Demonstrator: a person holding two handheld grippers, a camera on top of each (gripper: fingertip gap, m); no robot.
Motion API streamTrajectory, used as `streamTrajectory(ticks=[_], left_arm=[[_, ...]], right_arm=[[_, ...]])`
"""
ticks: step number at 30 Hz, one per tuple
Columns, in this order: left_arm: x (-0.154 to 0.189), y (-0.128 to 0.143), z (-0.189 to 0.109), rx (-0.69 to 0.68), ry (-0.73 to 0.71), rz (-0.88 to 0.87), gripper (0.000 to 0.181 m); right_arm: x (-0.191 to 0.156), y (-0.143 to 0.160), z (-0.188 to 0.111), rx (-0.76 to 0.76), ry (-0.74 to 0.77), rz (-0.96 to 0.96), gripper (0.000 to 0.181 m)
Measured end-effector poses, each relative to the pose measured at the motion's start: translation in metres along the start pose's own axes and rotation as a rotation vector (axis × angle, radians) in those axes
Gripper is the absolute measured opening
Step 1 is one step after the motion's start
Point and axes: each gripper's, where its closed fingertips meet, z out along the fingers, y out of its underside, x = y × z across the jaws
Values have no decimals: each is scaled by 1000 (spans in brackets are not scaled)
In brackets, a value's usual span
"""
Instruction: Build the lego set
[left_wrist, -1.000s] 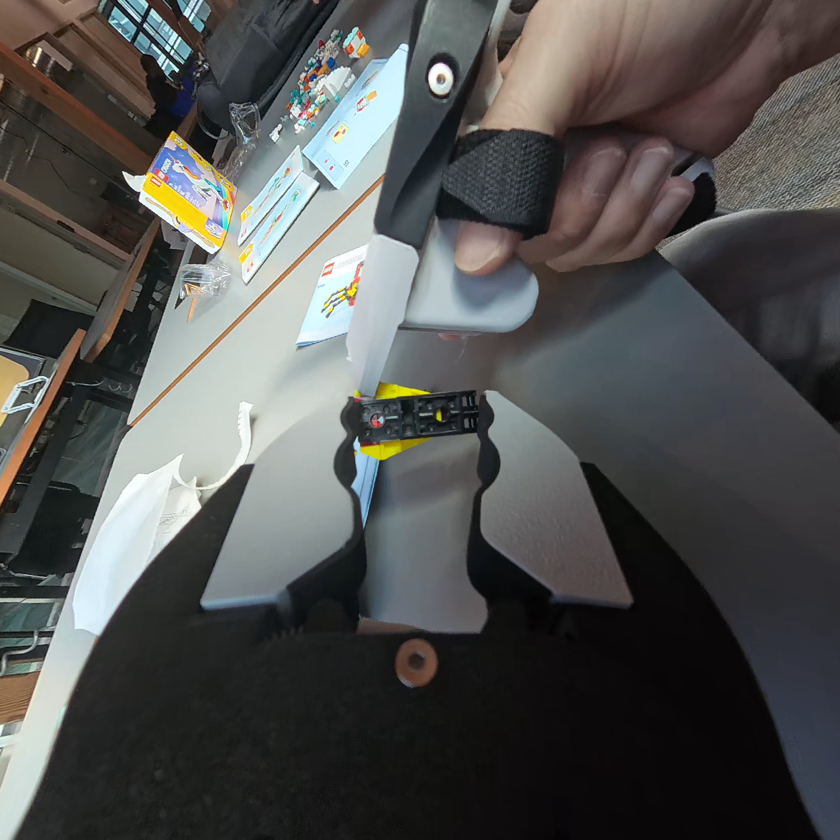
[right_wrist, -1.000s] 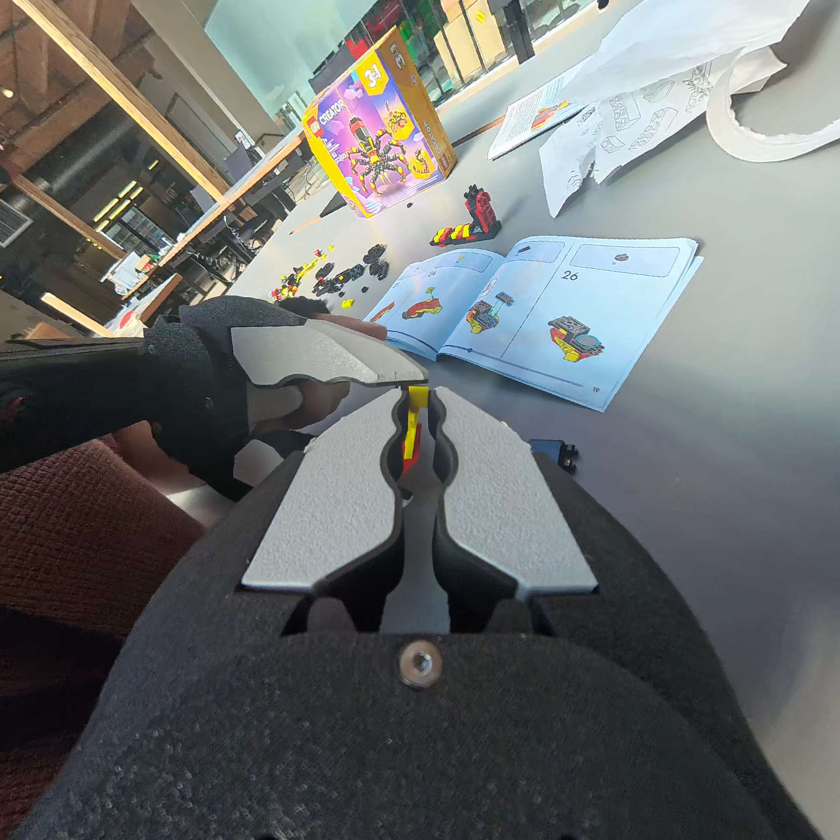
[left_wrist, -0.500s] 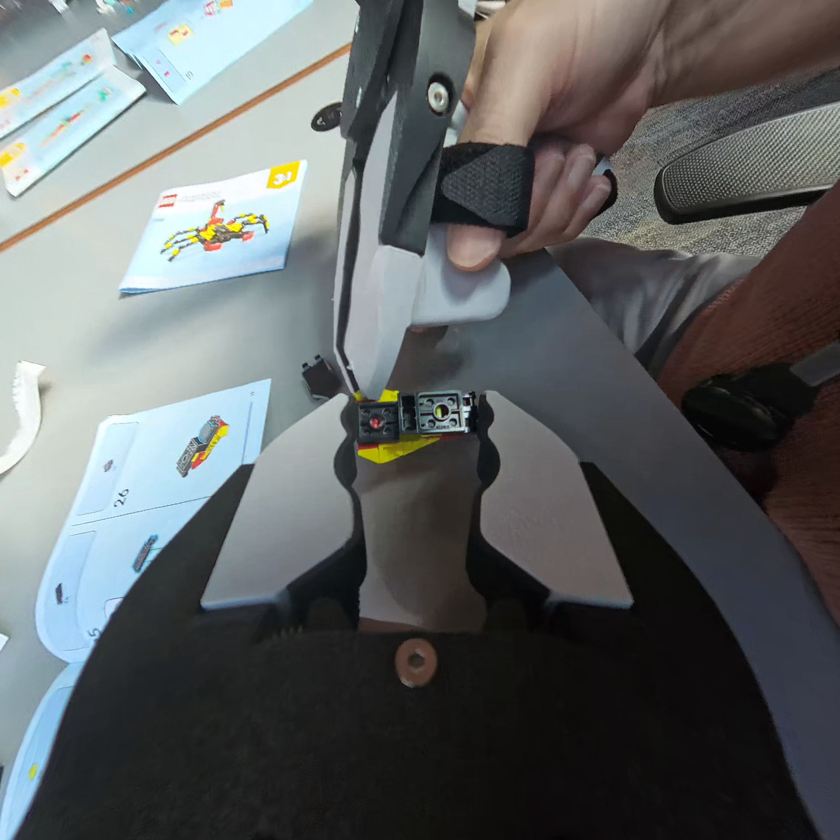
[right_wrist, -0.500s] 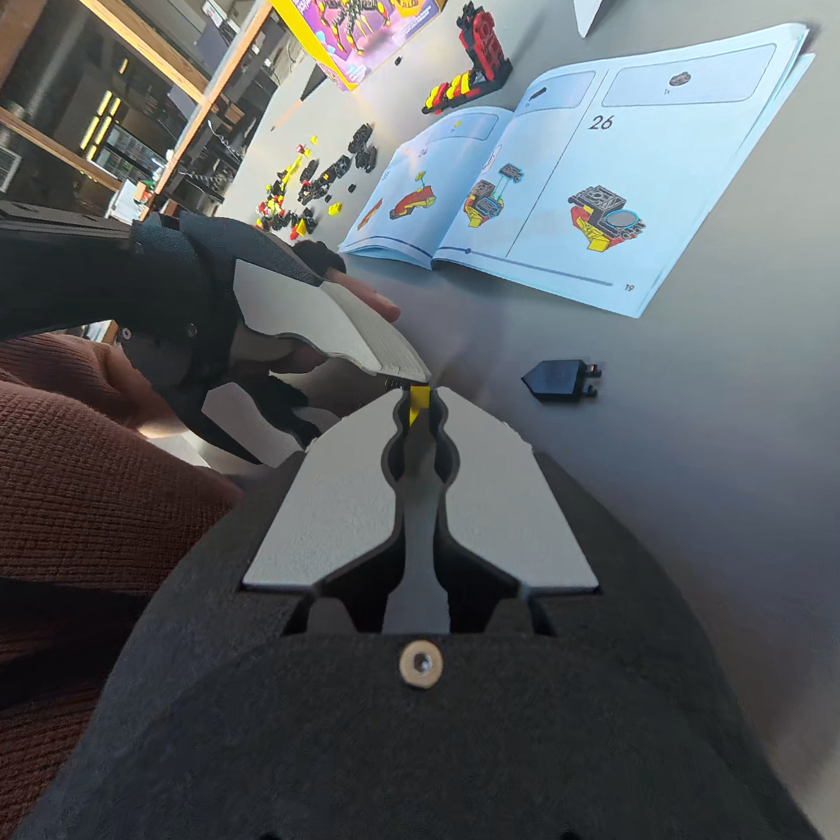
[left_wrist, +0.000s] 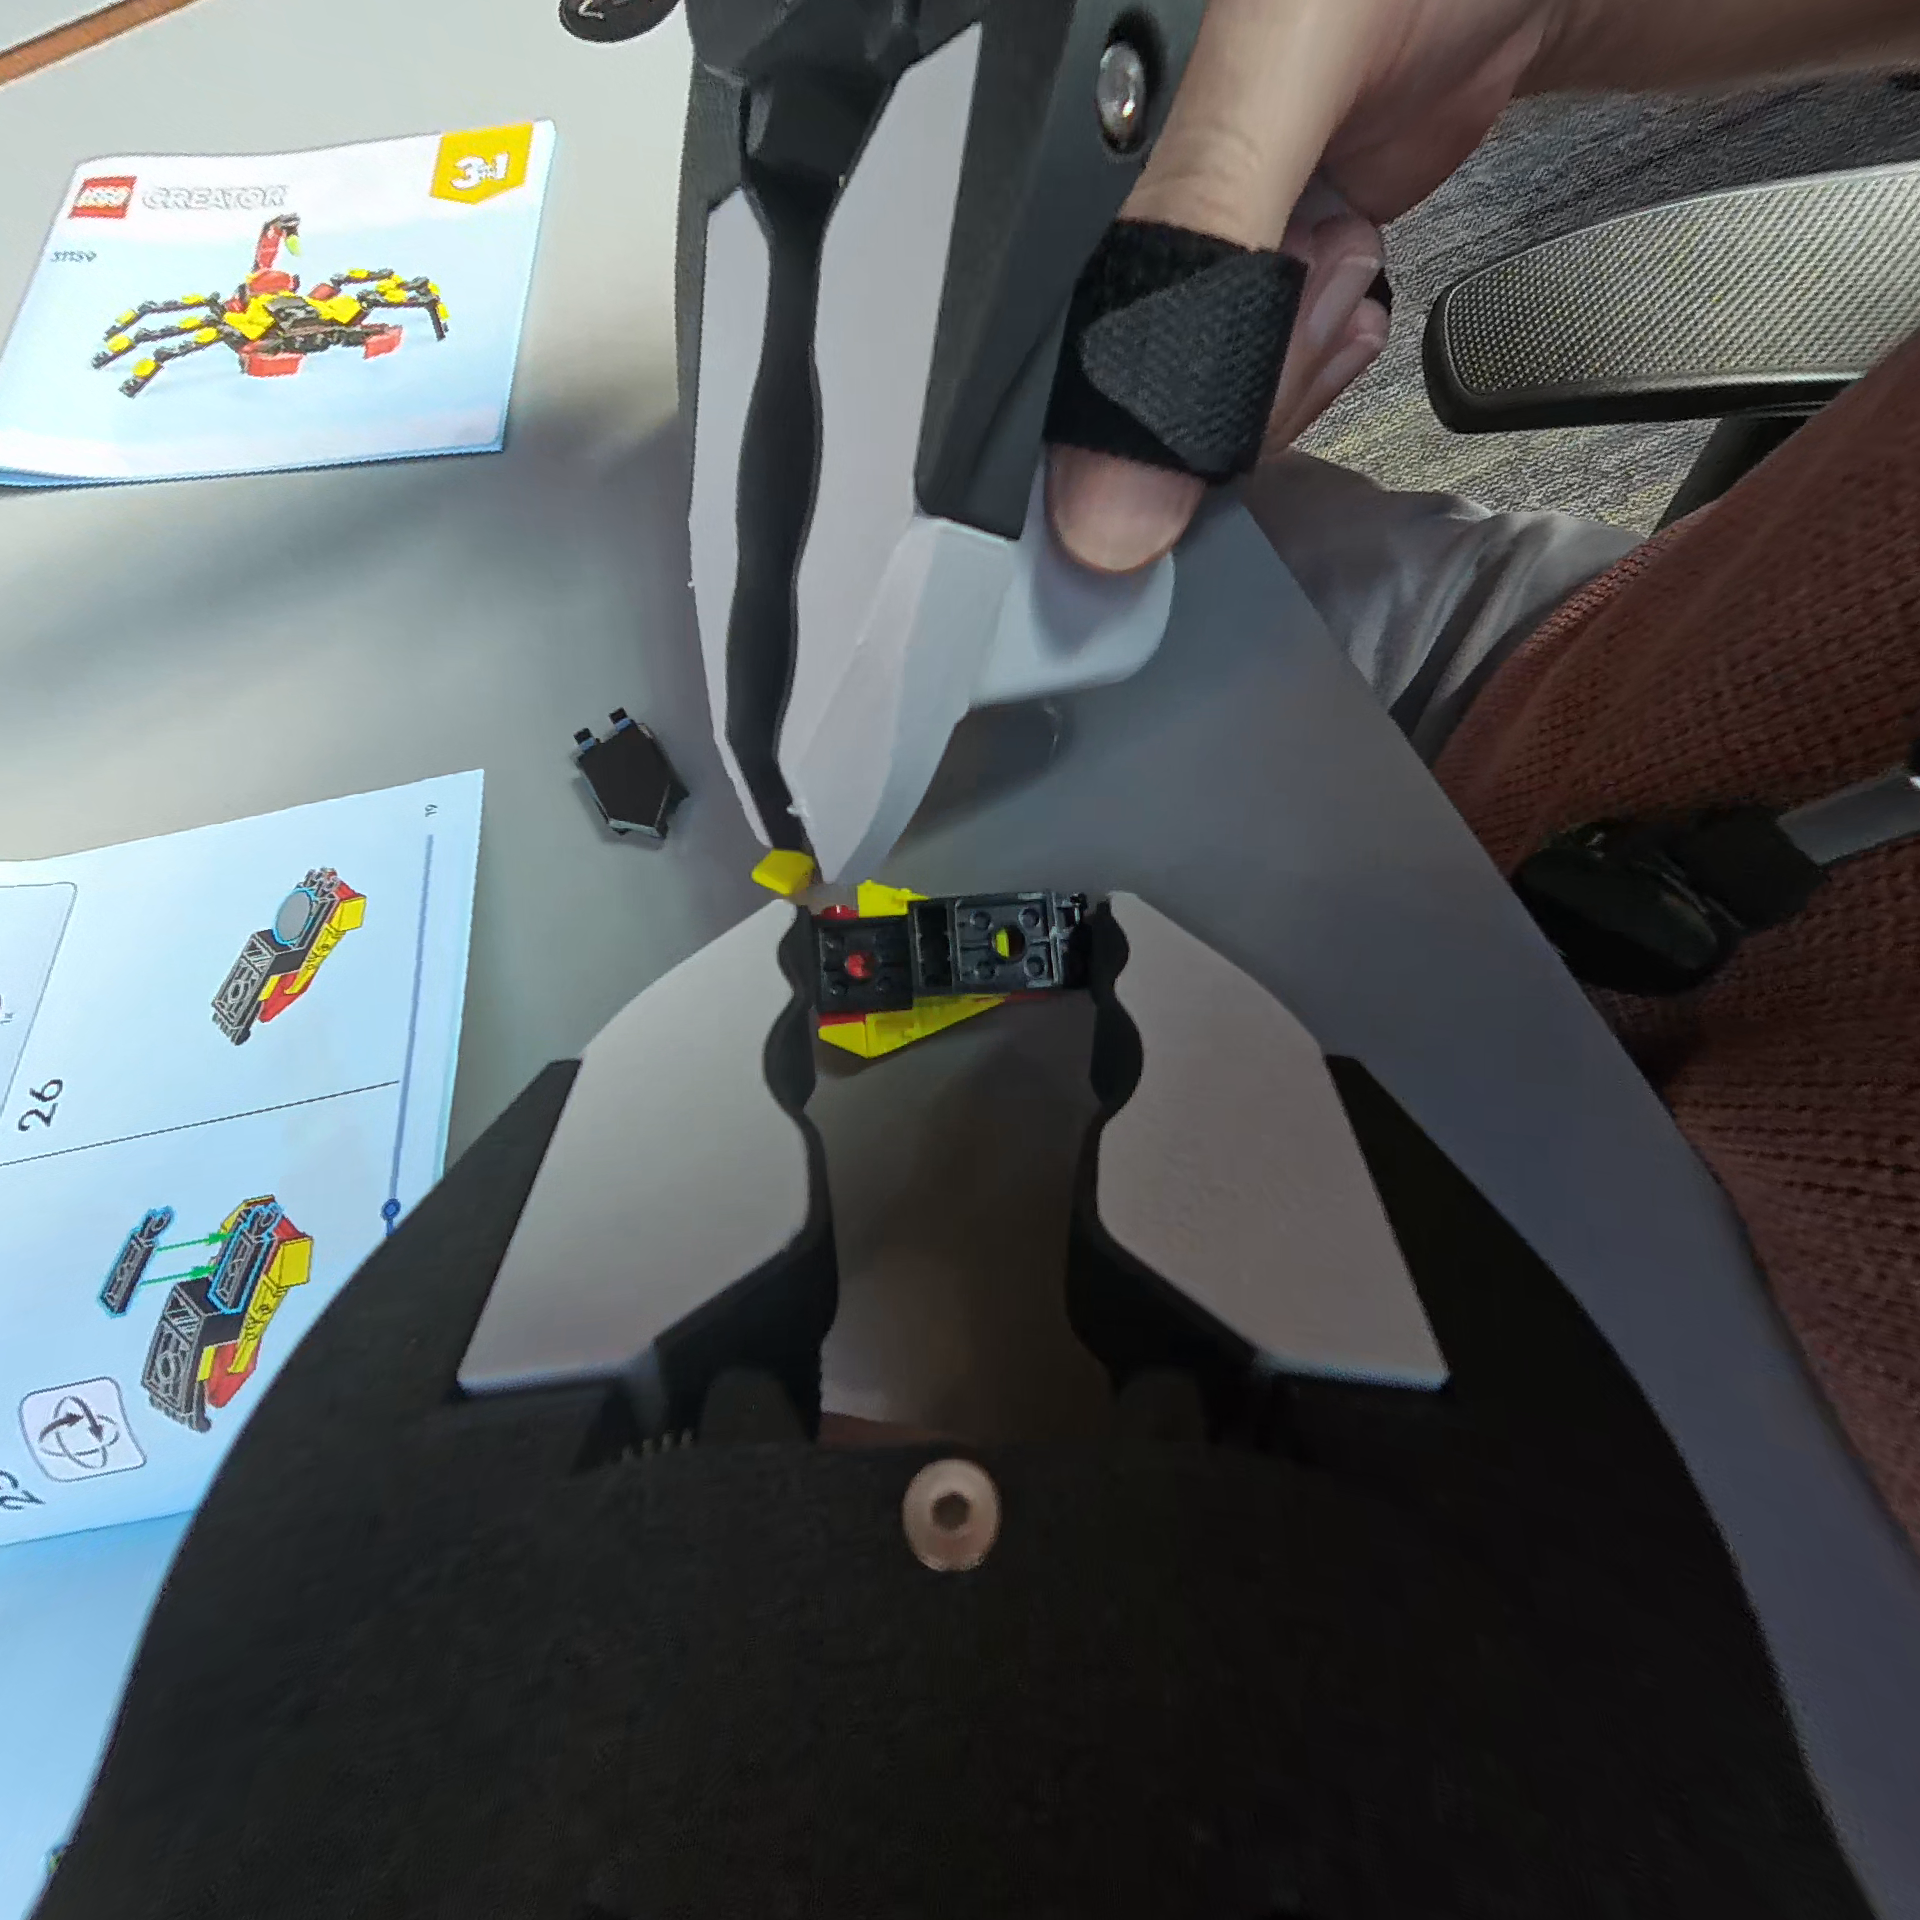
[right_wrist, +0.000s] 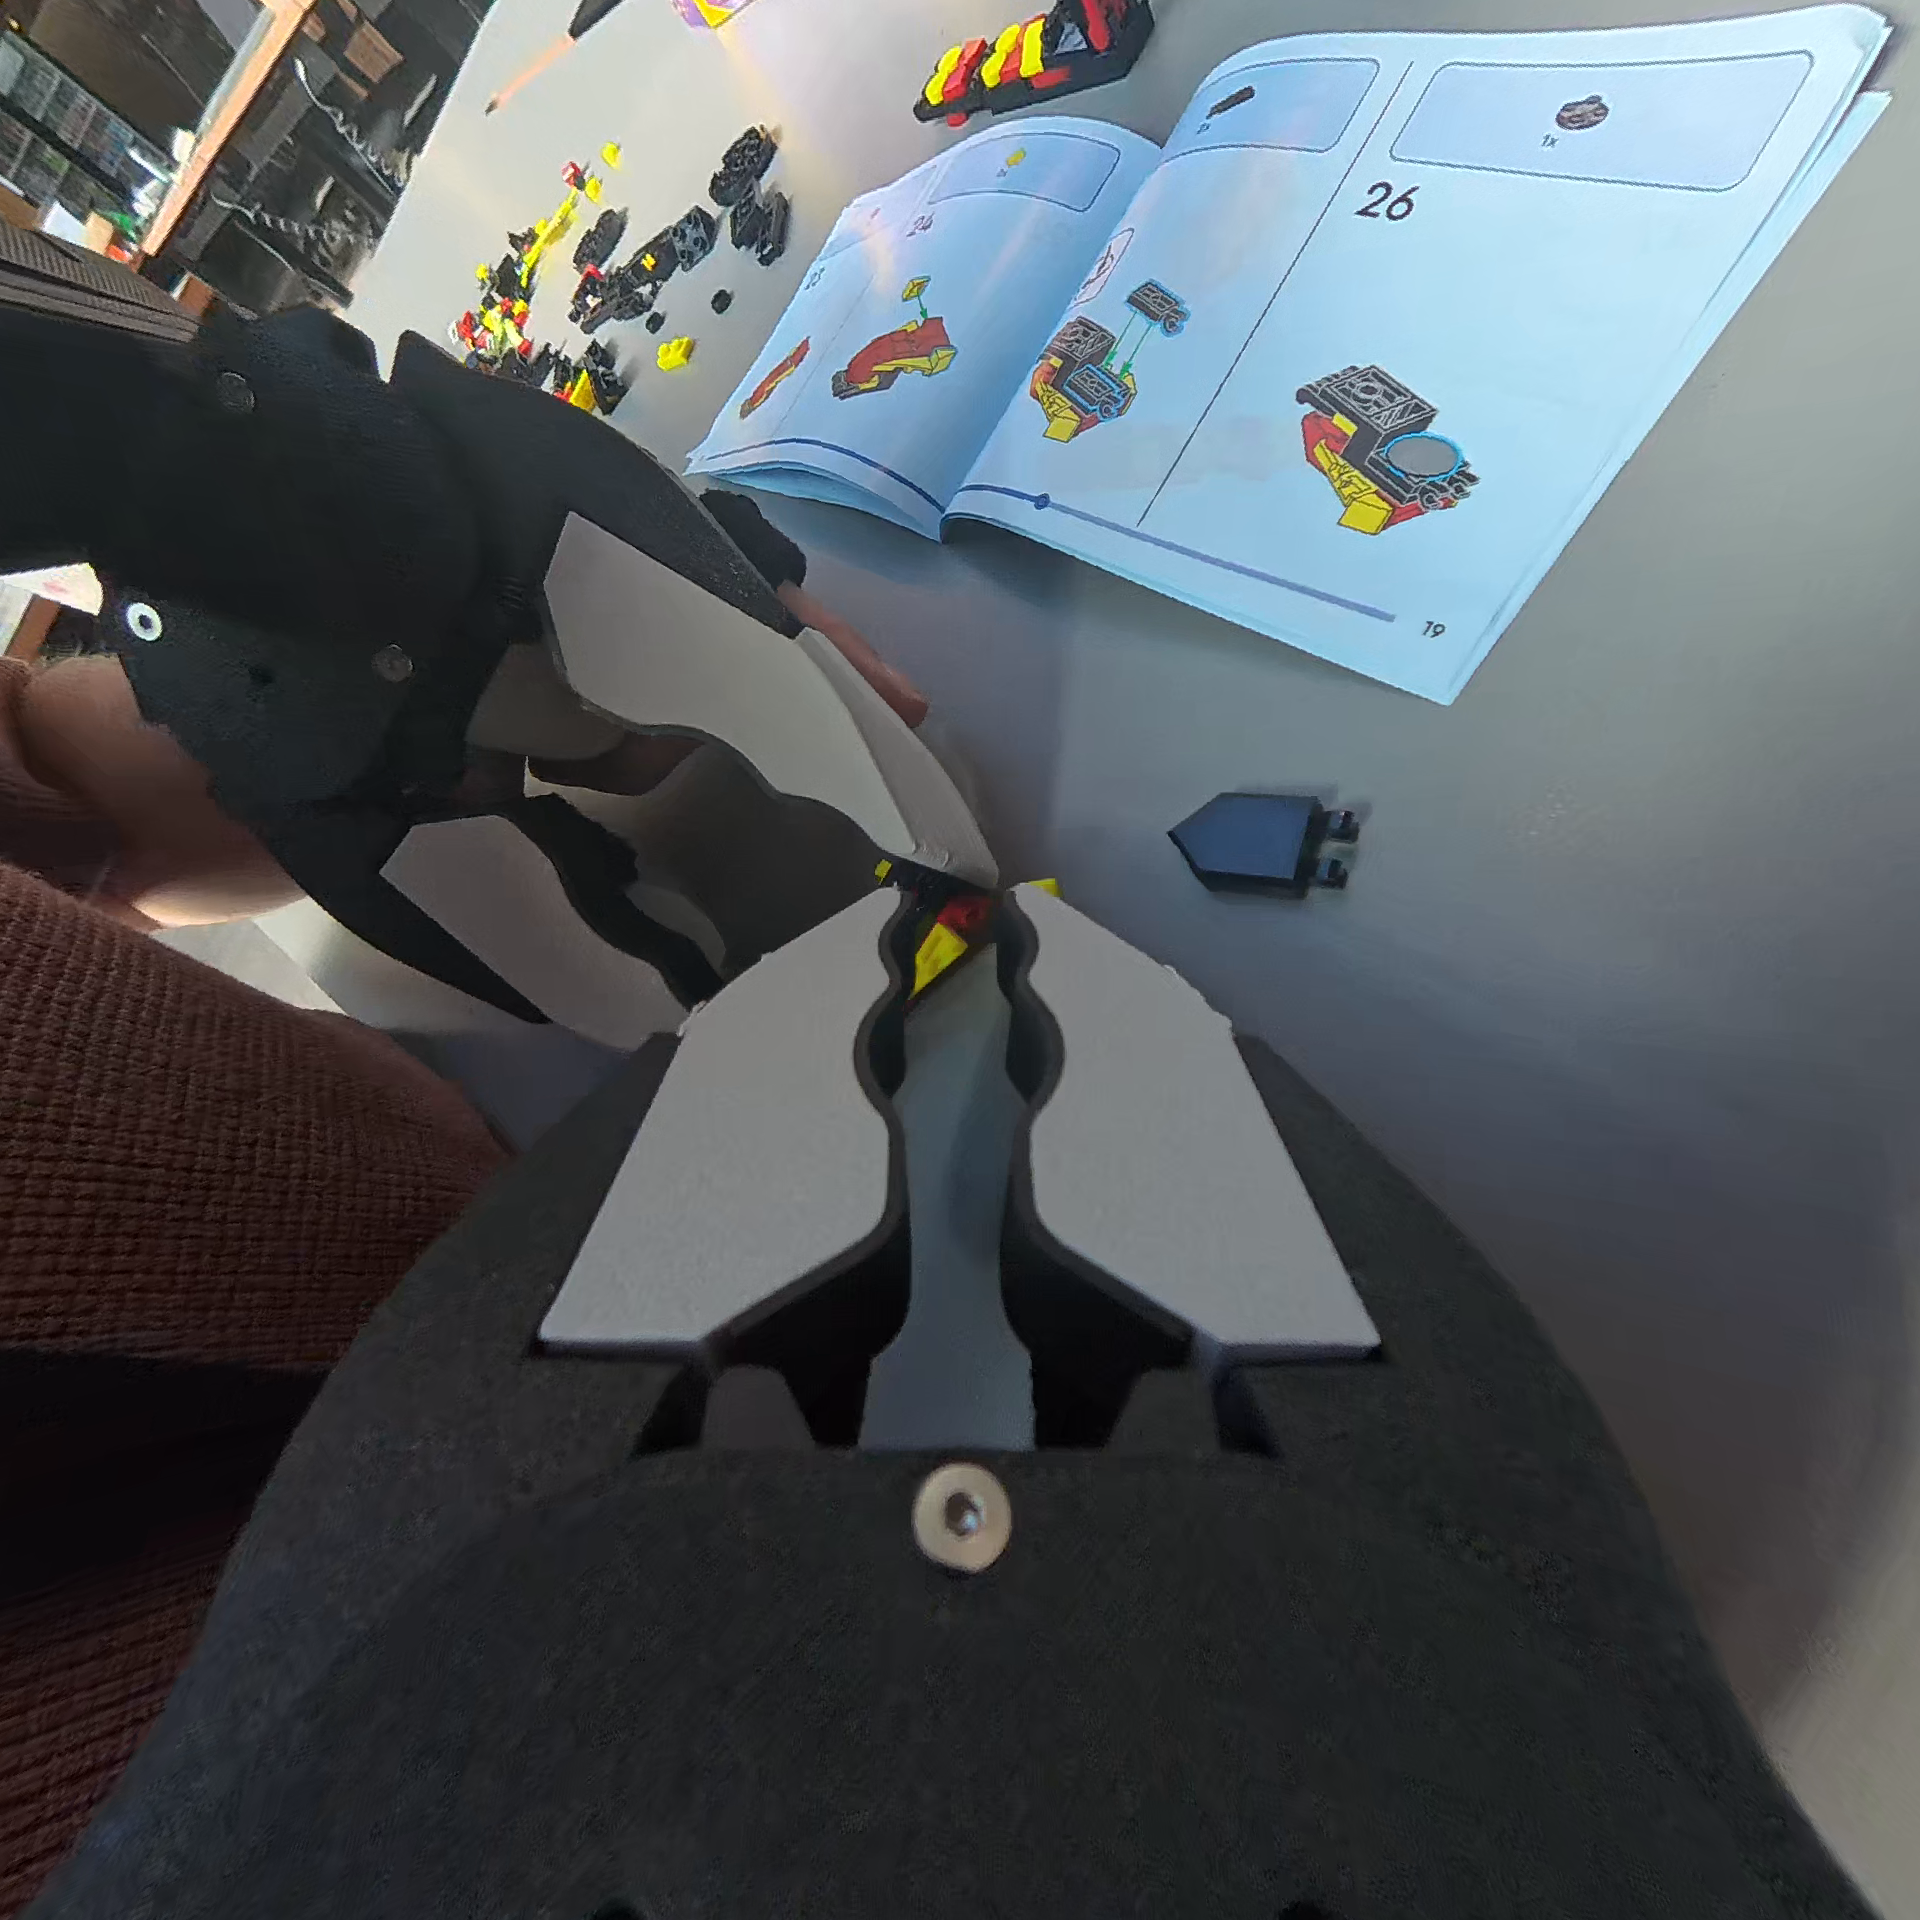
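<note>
My left gripper (left_wrist: 945, 935) is shut on a small black, red and yellow lego assembly (left_wrist: 987, 940), held across its fingertips just above the grey table (left_wrist: 1247, 790). My right gripper (right_wrist: 953, 902) stands a narrow gap open with its tips against the assembly's left end (right_wrist: 951, 925); nothing sits between its fingers. It also shows in the left wrist view (left_wrist: 800, 842), coming down from above. A tiny yellow piece (left_wrist: 781, 871) sits just outside its tips, on the booklet side; it also shows in the right wrist view (right_wrist: 1042, 888). I cannot tell whether it is attached.
A black pointed lego piece (right_wrist: 1257, 847) lies on the table beside the open instruction booklet (right_wrist: 1351, 312). A closed booklet (left_wrist: 270, 301) lies farther off. Several loose pieces (right_wrist: 623, 260) and a red-black-yellow build (right_wrist: 1029, 52) sit beyond. A chair armrest (left_wrist: 1683, 301) is past the table edge. Less than 4 cm separates the two grippers' tips.
Both grippers have tilted down toward the table. The yellow piece was pinched between my right fingers; the gap has widened and the piece now sits outside the tips.
</note>
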Motion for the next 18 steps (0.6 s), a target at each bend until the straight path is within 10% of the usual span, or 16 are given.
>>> streamTrajectory(ticks=[6,18], left_arm=[[0,2,0,-3,18,-37,51],[-5,-3,-9,30,25,-136,51]], right_arm=[[20,-3,-20,-16,221,-298,9],[18,1,-2,-167,195,-519,10]])
